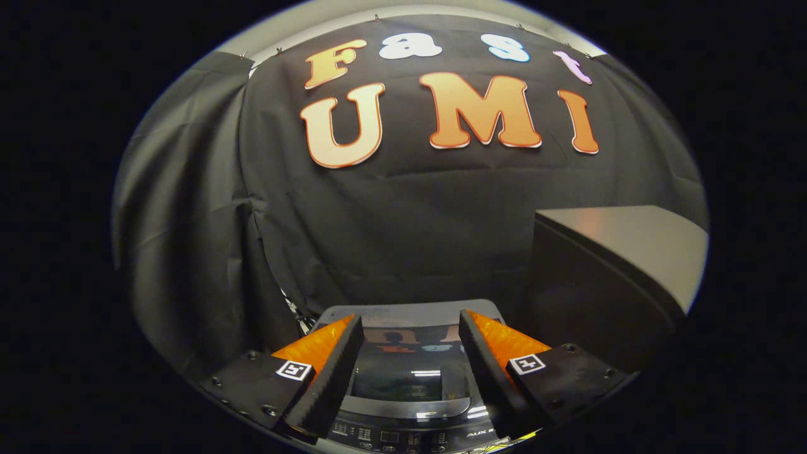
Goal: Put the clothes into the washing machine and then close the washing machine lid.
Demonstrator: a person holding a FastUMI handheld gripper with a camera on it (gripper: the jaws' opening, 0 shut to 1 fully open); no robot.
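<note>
Gripper view: spread, empty fingers [353,347] above washing machine [410,378] lid.

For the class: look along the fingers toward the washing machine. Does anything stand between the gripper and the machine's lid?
Nothing visible does. The gripper is open and holds nothing, and the washing machine lies directly below, seen between the fingers. Its glossy lid looks closed. The dark cabinet stands off to one side, clear of that path.
</note>
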